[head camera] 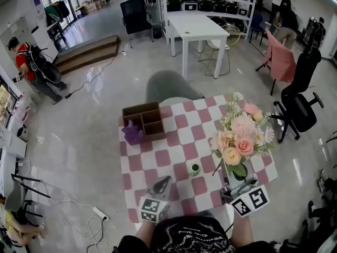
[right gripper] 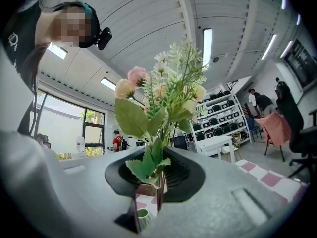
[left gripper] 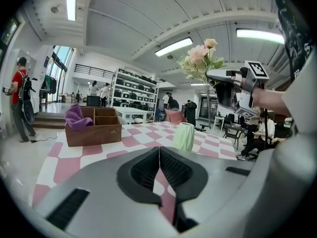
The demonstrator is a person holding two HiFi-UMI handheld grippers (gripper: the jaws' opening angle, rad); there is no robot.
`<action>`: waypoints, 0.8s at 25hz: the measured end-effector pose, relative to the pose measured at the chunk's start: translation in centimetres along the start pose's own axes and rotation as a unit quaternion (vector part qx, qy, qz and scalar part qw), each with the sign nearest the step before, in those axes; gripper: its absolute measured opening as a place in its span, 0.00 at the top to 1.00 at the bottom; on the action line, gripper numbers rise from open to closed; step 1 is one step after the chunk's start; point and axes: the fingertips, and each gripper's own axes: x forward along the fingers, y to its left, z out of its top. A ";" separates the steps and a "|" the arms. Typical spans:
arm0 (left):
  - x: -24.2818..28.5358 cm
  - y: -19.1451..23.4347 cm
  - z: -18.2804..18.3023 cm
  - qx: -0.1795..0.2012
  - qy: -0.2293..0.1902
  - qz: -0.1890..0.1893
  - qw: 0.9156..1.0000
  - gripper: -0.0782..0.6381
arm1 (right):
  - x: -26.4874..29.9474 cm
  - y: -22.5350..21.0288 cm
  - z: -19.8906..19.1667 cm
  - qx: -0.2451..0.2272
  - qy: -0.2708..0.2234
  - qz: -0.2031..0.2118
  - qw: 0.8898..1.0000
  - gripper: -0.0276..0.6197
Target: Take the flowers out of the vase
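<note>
A bouquet of pink, peach and white flowers (head camera: 239, 136) stands in a clear glass vase (head camera: 229, 176) at the right of the pink-and-white checkered table (head camera: 181, 128). My right gripper (head camera: 235, 187) is at the bouquet's base near the table's front edge. In the right gripper view its jaws (right gripper: 158, 182) are closed on the green stems (right gripper: 159, 185), and the leaves and blooms (right gripper: 163, 90) rise just above the pads. The left gripper view shows the flowers (left gripper: 200, 58) above that gripper (left gripper: 225, 90). My left gripper (head camera: 162, 185) hovers low over the front of the table, shut and empty (left gripper: 159, 165).
A small ribbed green cup (head camera: 195, 168) stands between the two grippers. A wooden compartment box (head camera: 146, 119) with a purple cloth (head camera: 132, 133) sits at the far left of the table. A black office chair (head camera: 300, 101) stands to the right, a white table (head camera: 197, 28) beyond.
</note>
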 end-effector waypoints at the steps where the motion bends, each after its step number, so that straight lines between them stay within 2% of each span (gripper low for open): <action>1: 0.1 -0.1 -0.1 0.000 0.001 -0.003 1.000 0.87 | -0.2 -0.3 -0.3 0.005 0.004 -0.004 1.000 0.86; 12: 0.8 -0.4 -0.5 0.000 0.015 -0.021 1.000 0.87 | -2.4 -2.9 -4.3 0.049 0.063 -0.060 0.995 0.87; 20: 1.2 -0.6 -0.6 0.004 0.022 -0.034 0.999 0.87 | -3.9 -5.1 -8.2 0.095 0.122 -0.107 0.982 0.87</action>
